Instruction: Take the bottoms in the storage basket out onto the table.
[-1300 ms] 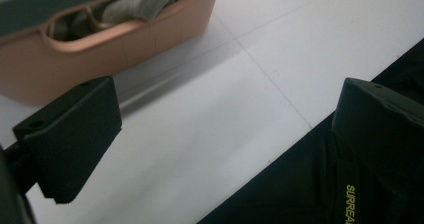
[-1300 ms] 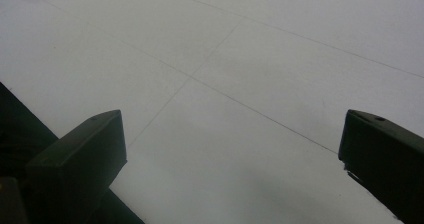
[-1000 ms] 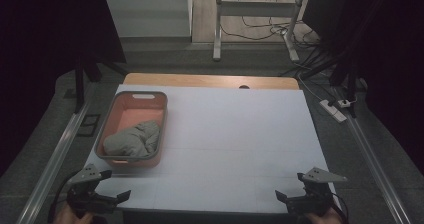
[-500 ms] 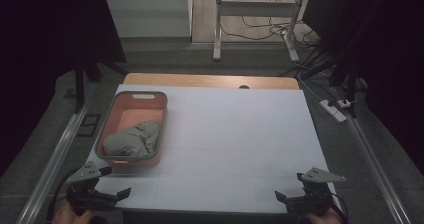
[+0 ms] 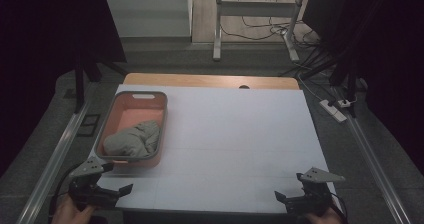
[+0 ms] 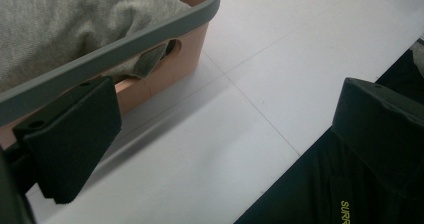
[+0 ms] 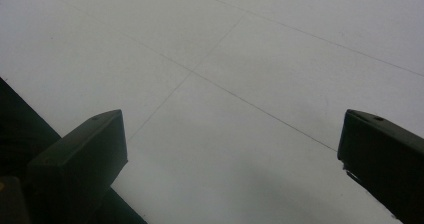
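Note:
A salmon-coloured basket (image 5: 120,111) with a grey rim stands on the left half of the white table (image 5: 235,134). A crumpled grey cloth (image 5: 134,139) lies in its near end. My left gripper (image 5: 122,190) hovers open at the table's near left corner, just in front of the basket. In the left gripper view the basket wall (image 6: 175,66) and the cloth (image 6: 75,24) sit close ahead, and a bit of cloth pokes through the handle slot. My right gripper (image 5: 279,198) is open at the near right corner, with bare table (image 7: 235,74) between its jaws.
A strip of wooden tabletop (image 5: 210,80) shows beyond the white sheet. Metal rails (image 5: 55,159) run along both sides of the table. A power strip (image 5: 334,109) and cables lie on the floor at the right. A desk frame (image 5: 250,14) stands at the back.
Both grippers stay almost still at the table's near corners. The basket and the cloth have not moved.

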### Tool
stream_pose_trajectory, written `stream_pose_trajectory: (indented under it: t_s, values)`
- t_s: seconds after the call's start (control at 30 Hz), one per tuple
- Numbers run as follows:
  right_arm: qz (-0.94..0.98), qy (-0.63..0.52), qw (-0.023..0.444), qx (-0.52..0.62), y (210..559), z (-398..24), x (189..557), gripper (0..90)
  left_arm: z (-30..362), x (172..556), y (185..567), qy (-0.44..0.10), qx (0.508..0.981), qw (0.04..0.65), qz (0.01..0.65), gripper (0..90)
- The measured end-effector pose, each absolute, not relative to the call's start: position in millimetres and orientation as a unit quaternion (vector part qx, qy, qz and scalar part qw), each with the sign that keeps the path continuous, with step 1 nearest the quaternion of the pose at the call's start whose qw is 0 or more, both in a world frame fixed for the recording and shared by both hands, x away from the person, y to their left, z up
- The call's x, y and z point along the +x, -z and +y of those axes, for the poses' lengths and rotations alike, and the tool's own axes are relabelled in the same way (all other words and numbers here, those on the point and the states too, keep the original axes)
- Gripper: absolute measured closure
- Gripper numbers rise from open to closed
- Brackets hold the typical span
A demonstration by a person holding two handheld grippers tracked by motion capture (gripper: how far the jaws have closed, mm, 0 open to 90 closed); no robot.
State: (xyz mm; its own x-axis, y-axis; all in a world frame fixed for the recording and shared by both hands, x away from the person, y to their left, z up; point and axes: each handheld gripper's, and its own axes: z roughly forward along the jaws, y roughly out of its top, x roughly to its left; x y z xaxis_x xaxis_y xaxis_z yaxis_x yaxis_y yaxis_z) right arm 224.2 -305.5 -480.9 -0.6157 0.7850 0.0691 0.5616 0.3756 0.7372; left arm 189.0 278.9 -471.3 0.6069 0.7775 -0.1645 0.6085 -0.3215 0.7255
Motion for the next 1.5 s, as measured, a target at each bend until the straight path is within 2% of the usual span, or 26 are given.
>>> stream_pose_trajectory:
  t_s: [0.33,1.5]
  values:
    - [0.818,-0.375,0.145,0.411,481,-305,225,0.0,279,197,466,-0.126,0.807,0.384,0.43,0.0]
    - [0.824,-0.368,0.143,0.407,482,-303,225,0.0,280,232,452,-0.133,0.818,0.341,0.444,0.0]
